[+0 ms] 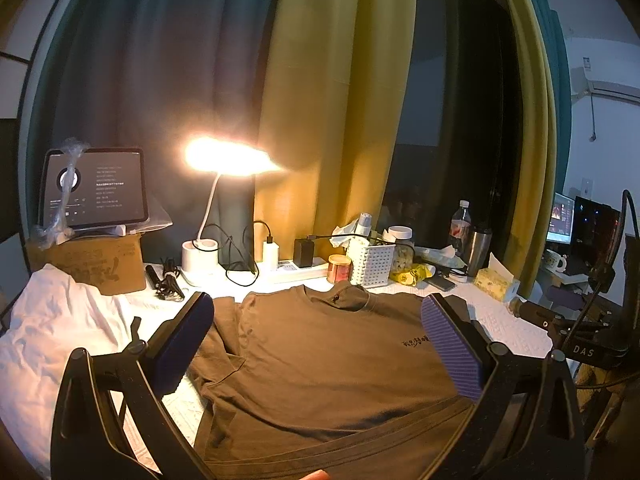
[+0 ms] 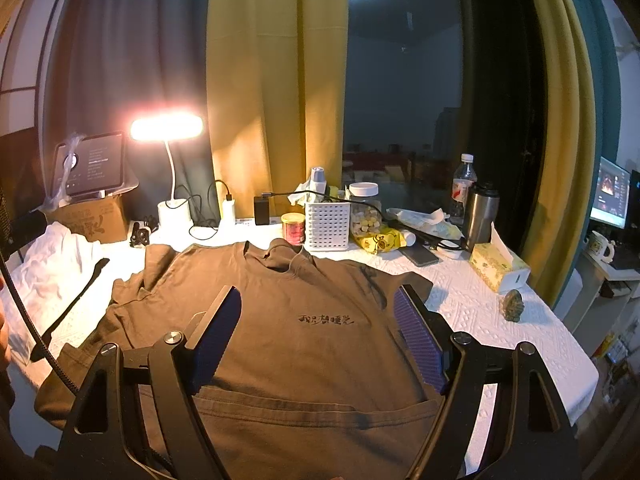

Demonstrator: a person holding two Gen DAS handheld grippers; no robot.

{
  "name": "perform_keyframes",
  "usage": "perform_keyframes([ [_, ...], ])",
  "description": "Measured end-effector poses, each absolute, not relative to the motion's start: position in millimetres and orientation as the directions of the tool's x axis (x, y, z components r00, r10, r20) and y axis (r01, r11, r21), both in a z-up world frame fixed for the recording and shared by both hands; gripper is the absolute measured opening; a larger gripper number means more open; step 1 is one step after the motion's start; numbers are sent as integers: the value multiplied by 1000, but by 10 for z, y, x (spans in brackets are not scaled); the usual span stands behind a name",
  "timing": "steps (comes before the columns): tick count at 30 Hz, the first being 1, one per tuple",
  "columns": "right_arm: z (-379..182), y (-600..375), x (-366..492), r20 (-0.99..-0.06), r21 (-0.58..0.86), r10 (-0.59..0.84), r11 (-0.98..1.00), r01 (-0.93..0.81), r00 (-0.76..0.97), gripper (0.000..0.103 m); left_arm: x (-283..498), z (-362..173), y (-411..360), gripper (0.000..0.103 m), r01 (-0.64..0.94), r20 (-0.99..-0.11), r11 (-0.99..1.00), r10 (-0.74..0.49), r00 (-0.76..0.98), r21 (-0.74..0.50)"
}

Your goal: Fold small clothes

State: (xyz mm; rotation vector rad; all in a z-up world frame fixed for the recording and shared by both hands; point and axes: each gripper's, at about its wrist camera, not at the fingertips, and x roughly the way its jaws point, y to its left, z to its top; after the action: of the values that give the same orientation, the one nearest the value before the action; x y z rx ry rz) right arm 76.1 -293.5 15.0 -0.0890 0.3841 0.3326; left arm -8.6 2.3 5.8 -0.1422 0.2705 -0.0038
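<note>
A brown T-shirt lies spread face up on the white tablecloth, collar toward the back, with small black lettering on its chest. Its left sleeve is rumpled. My left gripper is open and empty, held above the shirt's middle. My right gripper is open and empty too, above the shirt's chest, with the hem just below it. A white garment lies crumpled at the table's left; it also shows in the right wrist view.
Along the back stand a lit desk lamp, a tablet on a cardboard box, a power strip, a white basket, jars, a bottle and a steel cup. A tissue box and small figurine sit right. The table edge is right.
</note>
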Motion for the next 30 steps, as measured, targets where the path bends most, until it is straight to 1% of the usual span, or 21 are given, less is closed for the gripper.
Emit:
perform_keyframes([
  [30, 162, -2922, 774, -388, -24, 301, 941, -336, 871, 81, -103, 64, 29, 102, -5, -265, 989, -35, 964, -147],
])
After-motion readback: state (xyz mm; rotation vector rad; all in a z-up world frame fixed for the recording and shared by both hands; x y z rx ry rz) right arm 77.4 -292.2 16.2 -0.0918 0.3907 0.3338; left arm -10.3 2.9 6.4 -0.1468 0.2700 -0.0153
